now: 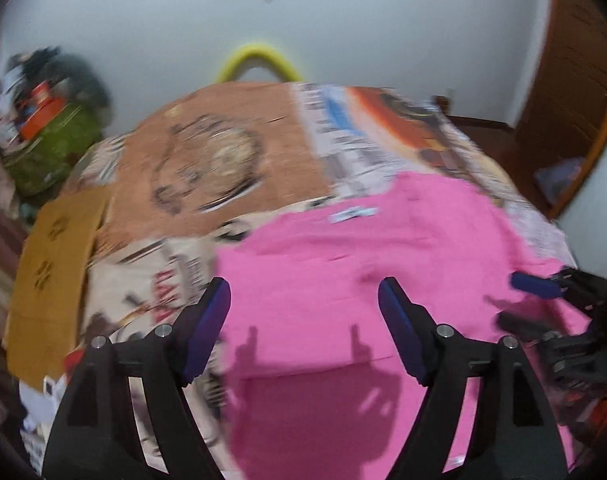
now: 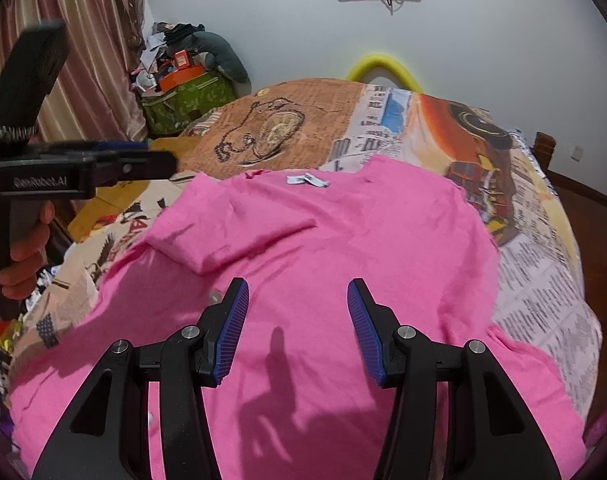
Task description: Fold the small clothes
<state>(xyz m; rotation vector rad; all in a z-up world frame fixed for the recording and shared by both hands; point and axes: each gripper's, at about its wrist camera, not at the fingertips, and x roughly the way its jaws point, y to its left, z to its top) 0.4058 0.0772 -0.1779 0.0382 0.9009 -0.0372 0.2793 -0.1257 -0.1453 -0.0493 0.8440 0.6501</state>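
A pink shirt [image 2: 343, 248] is lying spread across the near half of the bed [image 2: 543, 300], one sleeve folded inward. Both grippers, left [image 1: 303, 312] and right [image 2: 297, 312], are hovering over it, jaws wide and holding nothing.

The left wrist view looks forward between the left gripper [image 1: 303, 292], close above the pink knitted garment [image 1: 343, 280] and blurred; the right gripper [image 1: 531, 300] shows at its right edge. The right wrist view looks the same way between the right gripper [image 2: 297, 296], equally near, with the left gripper [image 2: 143, 156] at its left edge. Both share the garment, the printed newspaper-pattern bedspread [image 2: 535, 280] beyond the fingers, and the white wall [image 1: 383, 40] ahead.
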